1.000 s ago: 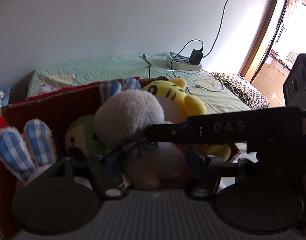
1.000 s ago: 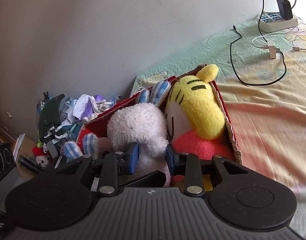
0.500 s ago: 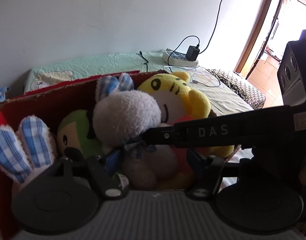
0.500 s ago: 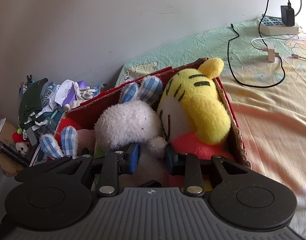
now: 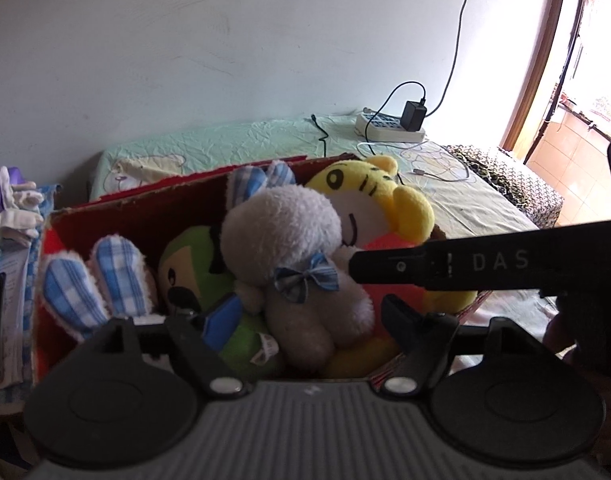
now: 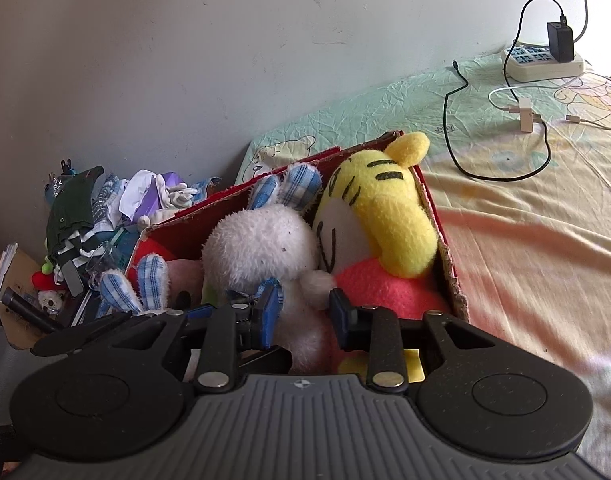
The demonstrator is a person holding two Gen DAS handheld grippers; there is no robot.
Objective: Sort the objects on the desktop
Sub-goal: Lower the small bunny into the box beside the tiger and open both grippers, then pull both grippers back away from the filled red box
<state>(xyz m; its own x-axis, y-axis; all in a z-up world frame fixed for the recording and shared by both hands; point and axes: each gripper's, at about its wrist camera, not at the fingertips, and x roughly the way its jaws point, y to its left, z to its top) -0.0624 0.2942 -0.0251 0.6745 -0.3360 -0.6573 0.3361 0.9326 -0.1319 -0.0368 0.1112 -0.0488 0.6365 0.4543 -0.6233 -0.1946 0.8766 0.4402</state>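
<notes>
A red cardboard box [image 5: 153, 204] [image 6: 451, 256] on the bed holds several plush toys: a white rabbit [image 5: 289, 240] [image 6: 261, 252] with blue plaid ears and bow, a yellow tiger [image 5: 385, 204] [image 6: 389, 216], a green toy [image 5: 193, 272] and a second pair of plaid ears [image 5: 93, 280] [image 6: 133, 284]. My left gripper [image 5: 309, 316] is open, its fingers standing either side of the rabbit's body. My right gripper [image 6: 303, 312] is open around the rabbit's arm, without squeezing it. The right gripper's black body [image 5: 485, 264] crosses the left wrist view.
A power strip [image 5: 389, 128] [image 6: 541, 64] with a charger and loose cables [image 6: 501, 172] lies on the bedsheet to the right. A pile of clothes and clutter [image 6: 89, 216] sits left of the box against the wall. A doorway [image 5: 577, 80] is at the far right.
Both grippers have drawn back and up from the box, so the rabbit and tiger show more fully. The right gripper's jaws have opened wider around the rabbit.
</notes>
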